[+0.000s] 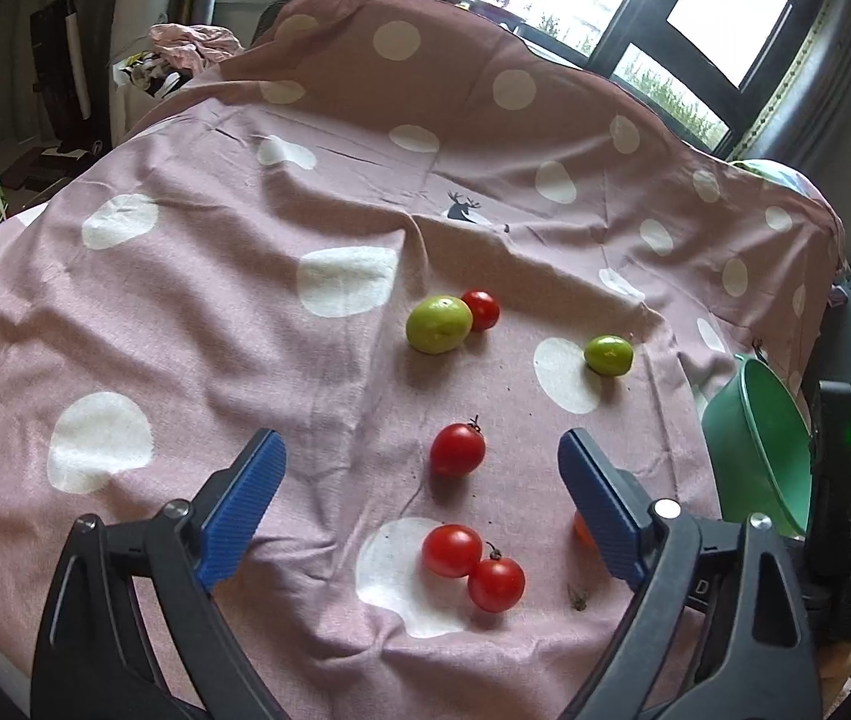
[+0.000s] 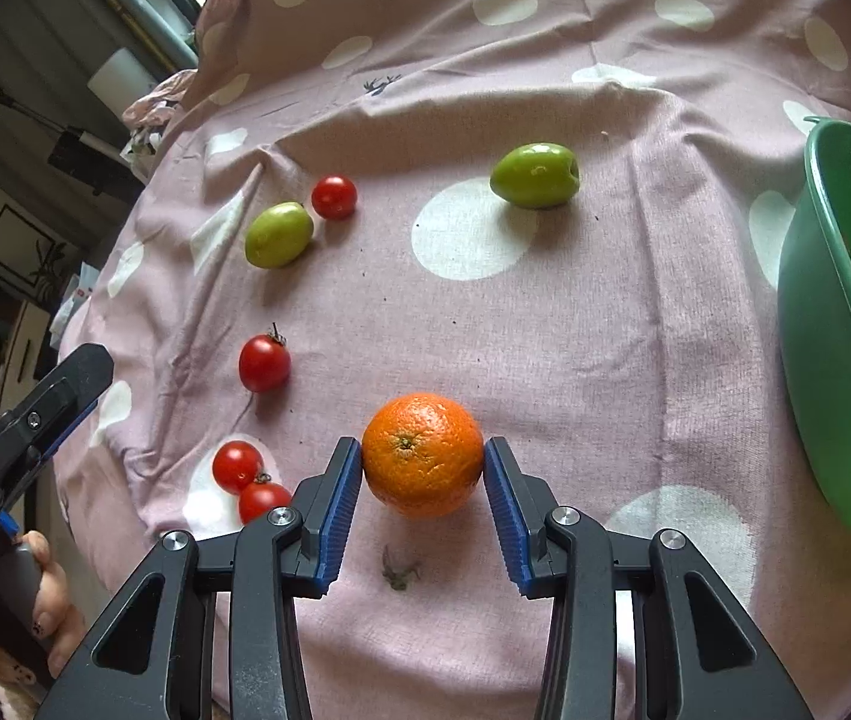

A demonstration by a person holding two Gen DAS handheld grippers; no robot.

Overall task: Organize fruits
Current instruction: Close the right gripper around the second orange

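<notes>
Right gripper (image 2: pixel 422 468) clamps the orange (image 2: pixel 422 456); I see the green bowl (image 2: pixel 833 312) at two o'clock; left gripper (image 1: pixel 419 474) open.

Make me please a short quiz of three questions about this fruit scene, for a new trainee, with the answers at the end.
1. True or false: the right gripper is shut on the orange.
2. How many red tomatoes lie on the cloth? A) two B) four C) six
3. Fill in: the green bowl stands at the ____ side of the right wrist view.

Key
1. True; both pads press the orange's sides.
2. B; one beside a green fruit, one alone, two touching.
3. Right.
</notes>
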